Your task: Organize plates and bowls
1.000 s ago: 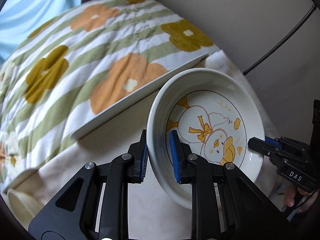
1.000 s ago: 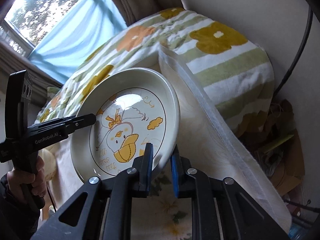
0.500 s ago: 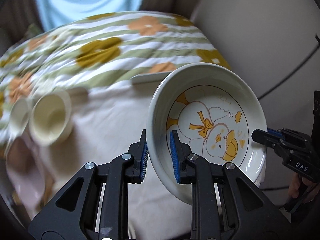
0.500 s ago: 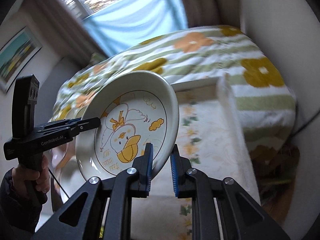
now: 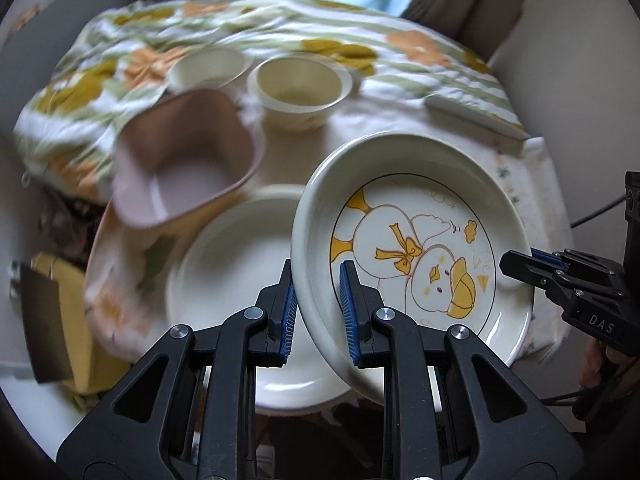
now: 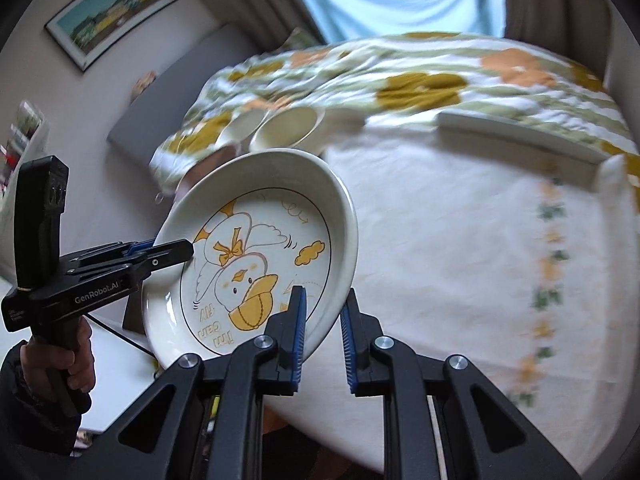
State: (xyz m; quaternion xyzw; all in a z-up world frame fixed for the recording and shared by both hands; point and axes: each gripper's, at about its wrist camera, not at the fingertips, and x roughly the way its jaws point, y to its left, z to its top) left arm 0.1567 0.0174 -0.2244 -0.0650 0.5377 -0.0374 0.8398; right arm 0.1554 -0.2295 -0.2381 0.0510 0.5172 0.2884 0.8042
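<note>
Both grippers hold a cream plate with a yellow duck drawing (image 5: 412,248), tilted and lifted above the table. My left gripper (image 5: 316,280) is shut on its left rim, and my right gripper (image 6: 324,300) is shut on the opposite rim of the duck plate (image 6: 256,248). Each gripper shows in the other's view: the right gripper (image 5: 520,268) and the left gripper (image 6: 176,250). Under the duck plate's left side lies a plain white plate (image 5: 240,280). Behind it are a pink bowl (image 5: 188,160) and two cream bowls (image 5: 298,88) (image 5: 208,66).
A table under a pale flowered cloth (image 6: 460,260) fills the right wrist view. A flat white board (image 6: 520,132) lies at its far edge against green-striped floral bedding (image 6: 420,84). A person's hand (image 6: 76,356) grips the left tool. A framed picture (image 6: 112,12) hangs on the wall.
Both grippers have swung with the duck plate from beside the floral bedding to over the table. The white plate, pink bowl and cream bowls have come into view. Both grips are unchanged.
</note>
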